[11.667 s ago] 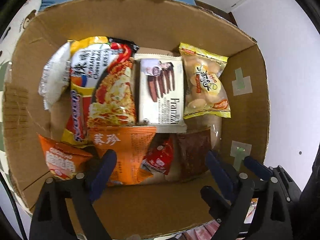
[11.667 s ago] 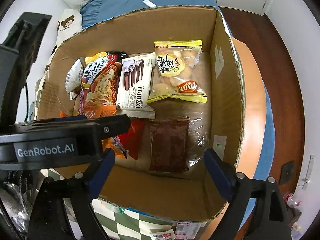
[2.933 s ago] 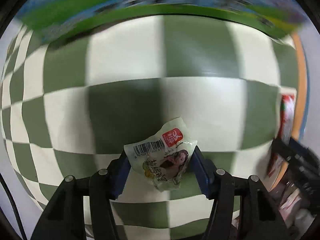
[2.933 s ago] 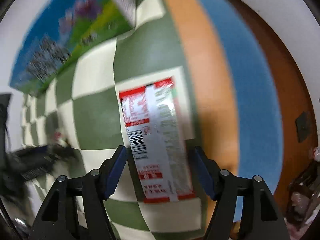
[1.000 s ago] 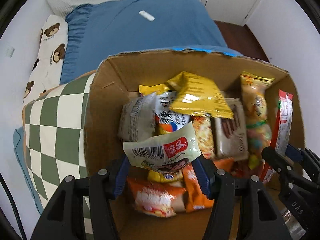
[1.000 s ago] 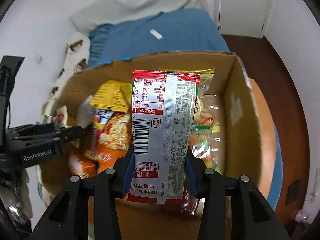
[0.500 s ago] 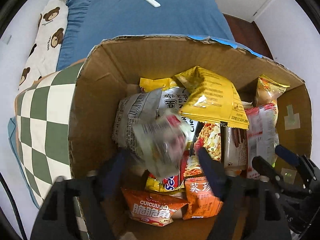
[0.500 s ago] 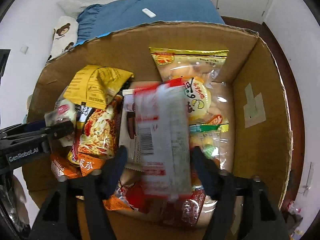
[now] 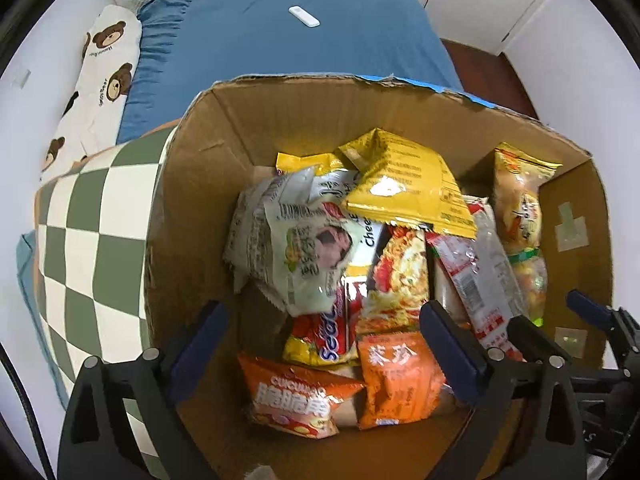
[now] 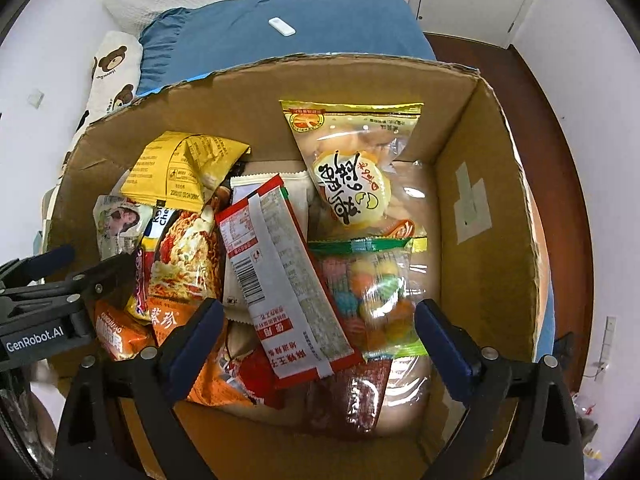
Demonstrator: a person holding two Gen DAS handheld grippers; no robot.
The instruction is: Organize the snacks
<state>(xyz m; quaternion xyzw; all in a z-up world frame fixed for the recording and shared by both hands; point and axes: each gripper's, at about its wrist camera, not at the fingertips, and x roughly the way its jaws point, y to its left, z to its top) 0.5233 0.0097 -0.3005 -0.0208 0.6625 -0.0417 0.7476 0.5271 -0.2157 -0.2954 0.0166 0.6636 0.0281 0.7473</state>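
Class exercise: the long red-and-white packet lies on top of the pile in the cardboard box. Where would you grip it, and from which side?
Grip the red-and-white packet across its narrow width near the middle, coming straight down from above. It lies flat and slanted on top of the other snacks with both long edges exposed, so open tongs should probably straddle it.

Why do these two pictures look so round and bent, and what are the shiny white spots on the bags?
Both are fisheye views, so the box walls bulge and the corners go black. Left view: glare on the yellow bag; the pale packet is slightly blurred. Right view: light glints off the clear candy bag, which looks soft, and the red-white packet is sharper.
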